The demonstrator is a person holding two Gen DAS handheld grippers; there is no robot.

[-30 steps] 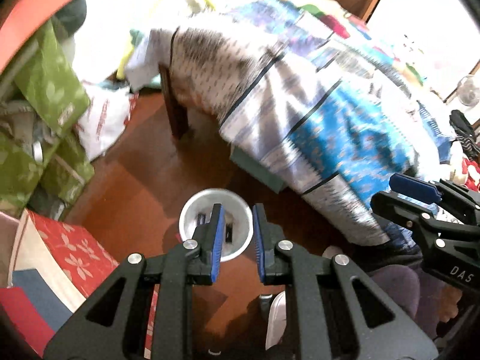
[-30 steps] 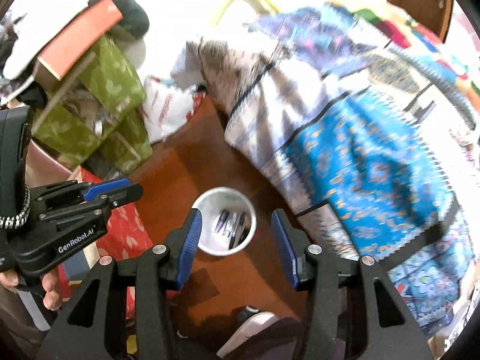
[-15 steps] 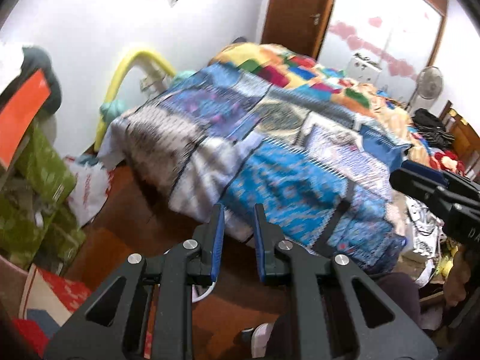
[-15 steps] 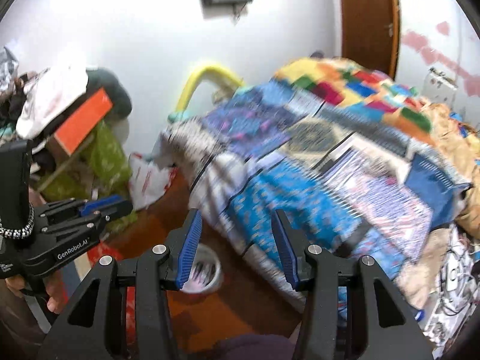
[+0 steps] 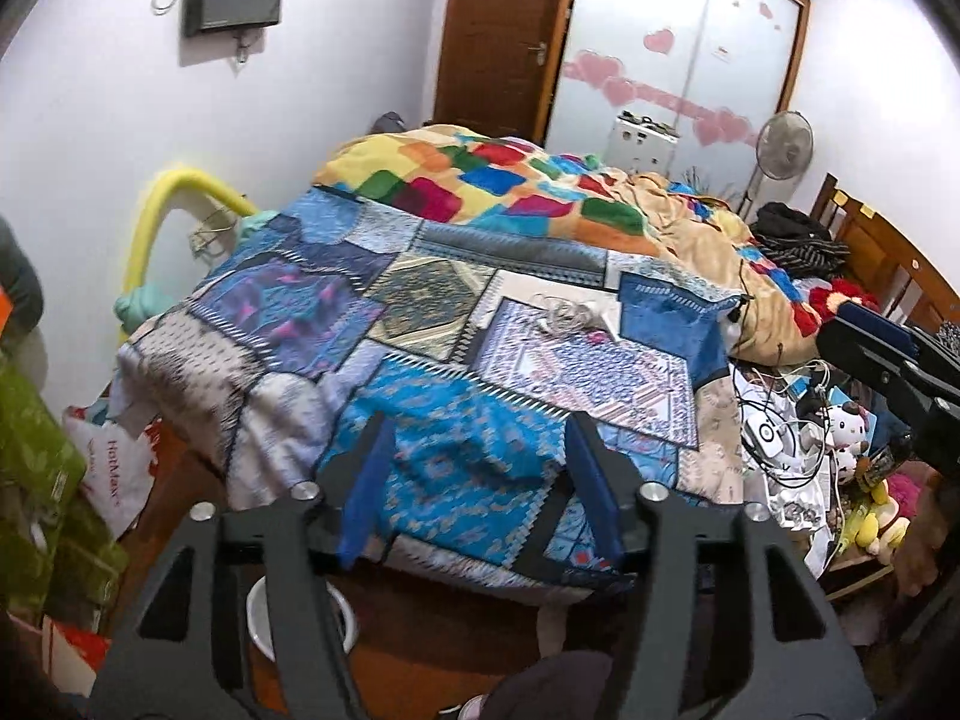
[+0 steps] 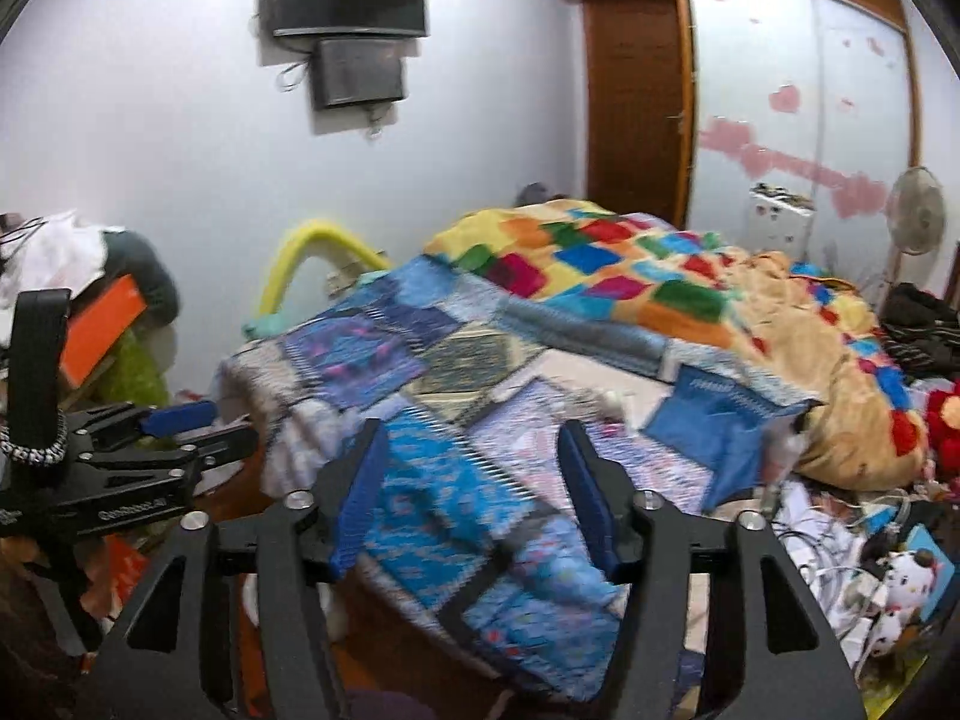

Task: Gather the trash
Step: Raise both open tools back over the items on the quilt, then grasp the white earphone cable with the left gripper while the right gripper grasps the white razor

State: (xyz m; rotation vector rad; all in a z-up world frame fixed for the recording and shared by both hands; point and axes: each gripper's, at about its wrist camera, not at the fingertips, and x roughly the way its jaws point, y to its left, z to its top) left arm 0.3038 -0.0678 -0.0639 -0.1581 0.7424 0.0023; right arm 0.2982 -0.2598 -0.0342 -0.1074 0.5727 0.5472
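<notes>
Two grippers, both empty: my left gripper [image 5: 474, 480] and right gripper [image 6: 471, 489] have just been opening, and nothing sits between the blue pads of either, so I judge them readied for the next pickup. The white bin [image 5: 300, 618], where the trash goes, is on the floor at the near left, low behind my left gripper and just off the foot of the bed [image 5: 420, 300]. Both point out over the quilt, where a crumpled white scrap [image 5: 567, 315] lies mid-bed and a litter of cables and papers [image 5: 780, 438] sits along the right edge, likely trash to gather.
</notes>
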